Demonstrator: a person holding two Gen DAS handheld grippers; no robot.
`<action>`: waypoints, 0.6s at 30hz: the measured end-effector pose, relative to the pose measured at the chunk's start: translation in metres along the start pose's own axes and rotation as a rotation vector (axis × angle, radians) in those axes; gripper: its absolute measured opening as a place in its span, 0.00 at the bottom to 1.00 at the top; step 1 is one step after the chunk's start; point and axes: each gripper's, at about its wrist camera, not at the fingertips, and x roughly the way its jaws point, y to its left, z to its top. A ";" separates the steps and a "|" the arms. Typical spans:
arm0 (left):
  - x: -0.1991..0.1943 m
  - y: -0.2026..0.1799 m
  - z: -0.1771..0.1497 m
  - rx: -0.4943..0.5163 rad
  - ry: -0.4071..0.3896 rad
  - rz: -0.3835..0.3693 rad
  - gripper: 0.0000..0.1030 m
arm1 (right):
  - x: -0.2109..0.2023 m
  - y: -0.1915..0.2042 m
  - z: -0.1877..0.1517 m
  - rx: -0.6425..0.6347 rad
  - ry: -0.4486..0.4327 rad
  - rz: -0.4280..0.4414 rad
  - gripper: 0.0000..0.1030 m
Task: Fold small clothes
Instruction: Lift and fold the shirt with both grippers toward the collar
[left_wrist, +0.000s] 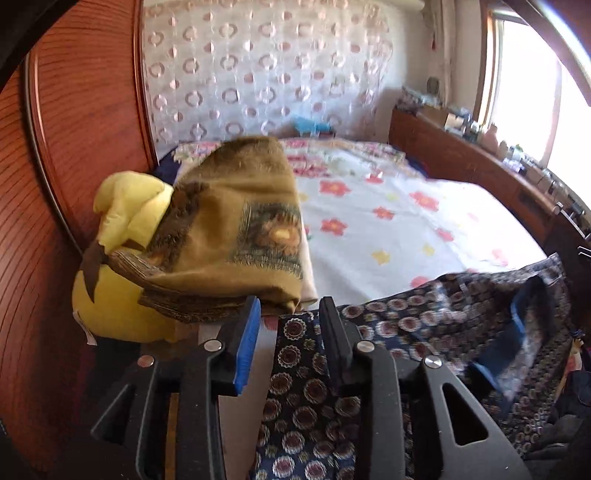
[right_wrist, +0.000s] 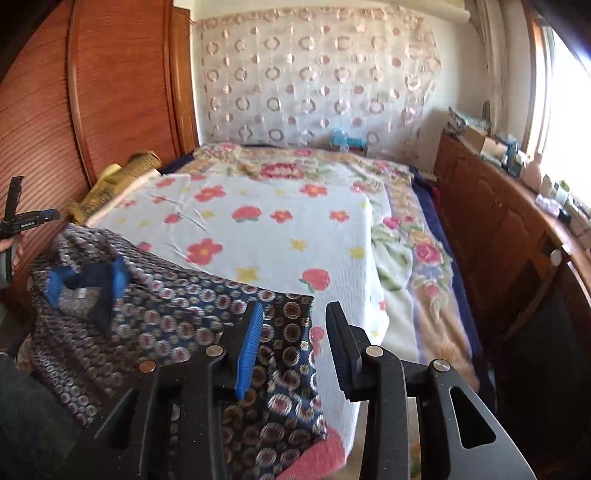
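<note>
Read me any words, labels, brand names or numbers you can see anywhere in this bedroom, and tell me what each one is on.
No text here can be read.
Small white lettering on the black device at the left edge of the right wrist view: too small and blurred to read.
White tag on the yellow plush toy: no print can be made out.
Boxes on the wooden sideboard: too blurred to read.

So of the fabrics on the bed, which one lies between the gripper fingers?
The dark navy medallion-print garment, at the bed's near edge. The olive-brown folded blanket sits apart on the yellow plush, and the white flowered sheet lies flat beyond.
</note>
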 end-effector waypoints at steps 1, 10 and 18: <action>0.007 -0.001 -0.001 0.004 0.019 -0.001 0.33 | 0.008 -0.001 0.000 0.006 0.016 0.004 0.36; 0.038 0.000 -0.017 0.014 0.142 0.015 0.33 | 0.071 -0.008 -0.006 0.052 0.131 0.028 0.36; 0.046 0.004 -0.023 -0.011 0.172 -0.017 0.33 | 0.091 -0.019 0.006 0.060 0.172 0.047 0.39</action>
